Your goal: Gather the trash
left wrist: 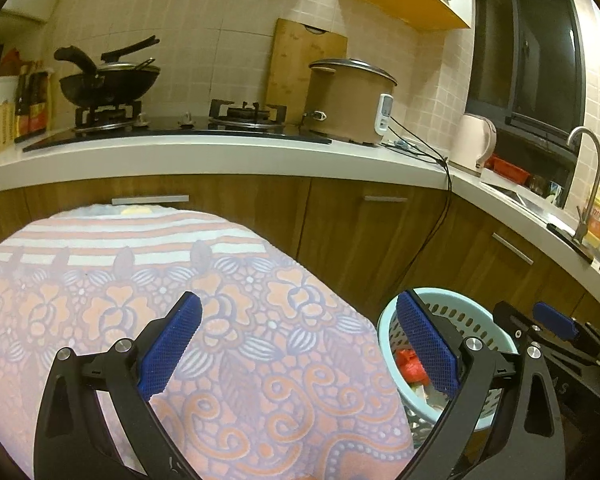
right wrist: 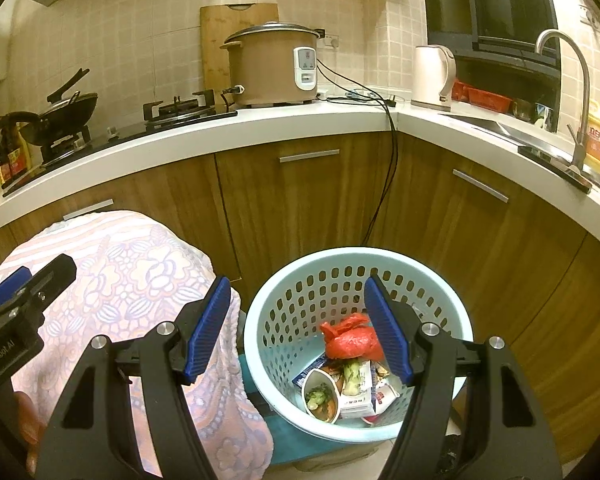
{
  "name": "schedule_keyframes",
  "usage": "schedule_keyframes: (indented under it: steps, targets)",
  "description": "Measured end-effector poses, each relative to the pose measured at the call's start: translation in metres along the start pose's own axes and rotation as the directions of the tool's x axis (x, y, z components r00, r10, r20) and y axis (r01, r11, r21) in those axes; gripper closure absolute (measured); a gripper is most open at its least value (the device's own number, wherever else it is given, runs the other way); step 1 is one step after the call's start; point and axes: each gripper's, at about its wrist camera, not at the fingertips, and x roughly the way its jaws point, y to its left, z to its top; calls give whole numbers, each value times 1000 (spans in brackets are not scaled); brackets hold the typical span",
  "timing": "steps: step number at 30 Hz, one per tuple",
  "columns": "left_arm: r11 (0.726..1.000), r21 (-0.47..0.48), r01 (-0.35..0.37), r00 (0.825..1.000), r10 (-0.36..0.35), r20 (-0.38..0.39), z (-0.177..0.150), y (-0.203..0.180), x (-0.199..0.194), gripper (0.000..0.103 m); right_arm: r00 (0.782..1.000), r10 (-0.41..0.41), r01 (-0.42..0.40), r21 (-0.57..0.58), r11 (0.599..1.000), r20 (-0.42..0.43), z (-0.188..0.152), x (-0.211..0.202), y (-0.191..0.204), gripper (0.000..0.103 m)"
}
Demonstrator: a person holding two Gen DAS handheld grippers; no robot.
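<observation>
Both grippers are hovering w/ nothing in them. The left gripper [left wrist: 300, 344] is sitting over the cloth [left wrist: 148, 320], jaws spread wide, empty. The right gripper [right wrist: 298, 328] is hanging above the bin [right wrist: 284, 320], jaws likewise spread, nothing between them.

The trash is lying inside the bin: a red bag [right wrist: 350, 340] on top, a paper cup [right wrist: 320, 394] w/ food scraps in it, a carton [right wrist: 356, 400] & other wrappers underneath, too jumbled to ID. The bin is standing on the floor just beside the cloth-covered surface, in front of the cabinets [right wrist: 300, 200].

Progress, judging from this: looking mostly or fully done. The cloth is showing no loose litter in either view, though its near & far edges are partly hidden by the grippers & by its own curve. The desk [right wrist: 260, 128] behind is carrying only kitchen gear: cooker [right wrist: 272, 68], kettle [right wrist: 432, 76], wok [left wrist: 108, 80], nothing reading as rubbish from here.

What's left, prob.: a check for stray bits on the floor around the bin, which is barely visible. If none, the job is likely wrapping up.
</observation>
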Motion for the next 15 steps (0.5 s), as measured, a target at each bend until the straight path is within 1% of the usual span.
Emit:
schedule_keyframes:
  steps: [2,4,8,10,15]
  targets:
    - [999,29,-26,999,25,20,-1,-6,-3,8,1000,-1,1,0,1000,2,1,-1,0,38]
    - [996,76,-55,997,51,56,-3,-14,-8,8,1000,-9,9,-6,1000,1,0,0,1,38]
    - [988,138,-76,994,65,83,-5,-26,-12,8,1000,-28,28,-22,999,-2,-3,2,4,38]
    - [987,144,-68,996,57,73,-5,-27,-11,8,1000,-29,29,-27,999,-1,-4,2,5,38]
    - [994,97,-43,998,39,48,-2,-17,-8,8,999,-35,35,-39,999,6,-4,0,10,38]
